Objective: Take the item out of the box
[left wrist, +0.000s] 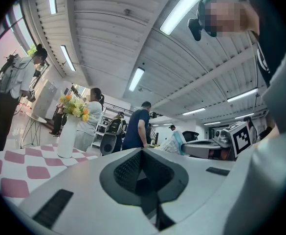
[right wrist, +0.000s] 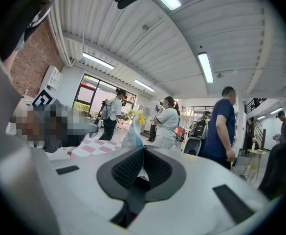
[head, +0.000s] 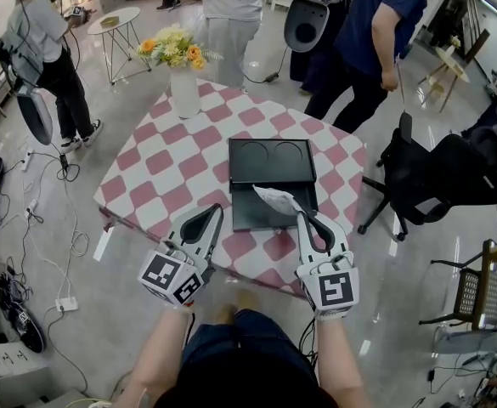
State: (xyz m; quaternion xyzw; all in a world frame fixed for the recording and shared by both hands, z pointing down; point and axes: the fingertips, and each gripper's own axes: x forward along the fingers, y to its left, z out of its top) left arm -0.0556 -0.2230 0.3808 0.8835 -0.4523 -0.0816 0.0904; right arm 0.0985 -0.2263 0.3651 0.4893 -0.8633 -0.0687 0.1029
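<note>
Both forearms are stuck straight out from the person's waist and roughly parallel, grippers pointing about level toward 12 o'clock over the near edge of the checkered table point(head: 159, 164). The left gripper point(head: 215, 210) has its jaws pressed together with nothing in them. The right gripper point(head: 300, 217) is pinched tight on a crinkly white packet point(head: 273, 199), which pokes up from its tips just over the front part of the open black box point(head: 269, 172). So the item is up clear of the box, which sits dead ahead at 12. There's a white vase point(head: 185, 92) of flowers at about 11, well away from both grippers. For room, there's bare tabletop left of the box, a black office chair point(head: 435, 177) close off the table at 3, loose cables point(head: 36, 219) on the floor around 9, and people standing past the far edge from 10 to 1.
</note>
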